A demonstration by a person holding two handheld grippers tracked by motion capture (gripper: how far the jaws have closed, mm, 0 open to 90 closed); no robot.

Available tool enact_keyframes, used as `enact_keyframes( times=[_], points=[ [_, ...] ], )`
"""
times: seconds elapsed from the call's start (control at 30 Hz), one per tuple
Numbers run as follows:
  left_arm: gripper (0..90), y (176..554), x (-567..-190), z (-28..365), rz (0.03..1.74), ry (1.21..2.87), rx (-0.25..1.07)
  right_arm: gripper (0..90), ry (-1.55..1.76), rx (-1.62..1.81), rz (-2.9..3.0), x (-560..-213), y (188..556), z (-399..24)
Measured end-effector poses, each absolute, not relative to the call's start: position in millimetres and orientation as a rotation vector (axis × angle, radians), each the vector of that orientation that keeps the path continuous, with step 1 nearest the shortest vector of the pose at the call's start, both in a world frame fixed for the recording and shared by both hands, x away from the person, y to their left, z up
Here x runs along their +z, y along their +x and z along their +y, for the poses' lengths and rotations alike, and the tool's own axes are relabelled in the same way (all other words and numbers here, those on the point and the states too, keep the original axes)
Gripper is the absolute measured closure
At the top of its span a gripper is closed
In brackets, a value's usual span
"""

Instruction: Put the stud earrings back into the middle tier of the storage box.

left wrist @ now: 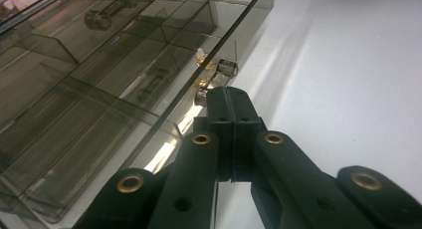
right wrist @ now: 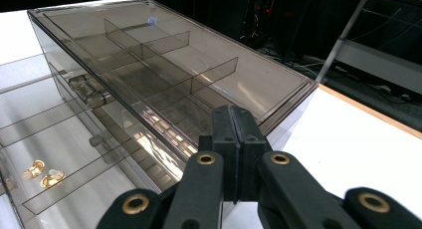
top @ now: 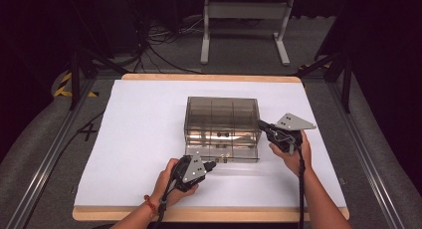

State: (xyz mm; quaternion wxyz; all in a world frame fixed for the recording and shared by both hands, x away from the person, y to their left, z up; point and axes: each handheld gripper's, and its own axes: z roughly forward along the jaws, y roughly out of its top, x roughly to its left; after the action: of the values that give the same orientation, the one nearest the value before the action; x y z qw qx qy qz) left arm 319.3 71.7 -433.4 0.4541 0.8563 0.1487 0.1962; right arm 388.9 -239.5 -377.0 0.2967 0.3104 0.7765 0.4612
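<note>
On the counter, the drawer box sits between both closed, empty grippers: left gripper at its near pulled-out drawer, right gripper at its right end.

Location type: laboratory or recording workspace. Indicators: the surface is a wood-edged board with a white cover, mounted between aluminium frame rails. Loose cables lie on the grey carpeted floor. A white desk frame stands behind. Yellow-and-black hazard tape marks the floor. Surroundings are dark.
</note>
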Motion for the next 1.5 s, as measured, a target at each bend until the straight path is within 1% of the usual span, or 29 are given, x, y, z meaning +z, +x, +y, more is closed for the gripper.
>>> enact_keyframes(
  times=[0.47,0.93,1.5],
  points=[
    [90.0,319.5,-436.8,68.0,0.433,2.073,0.511,90.0,0.834,1.232,2.041,-379.0,386.7,-238.5],
    [90.0,326.6,-448.3,70.1,0.469,2.099,0.522,90.0,0.825,1.221,2.041,-379.0,386.1,-237.8],
    [89.8,330.8,-450.8,67.5,0.454,2.108,0.529,90.0,0.807,1.206,2.039,-379.1,385.5,-237.1]
  ],
)
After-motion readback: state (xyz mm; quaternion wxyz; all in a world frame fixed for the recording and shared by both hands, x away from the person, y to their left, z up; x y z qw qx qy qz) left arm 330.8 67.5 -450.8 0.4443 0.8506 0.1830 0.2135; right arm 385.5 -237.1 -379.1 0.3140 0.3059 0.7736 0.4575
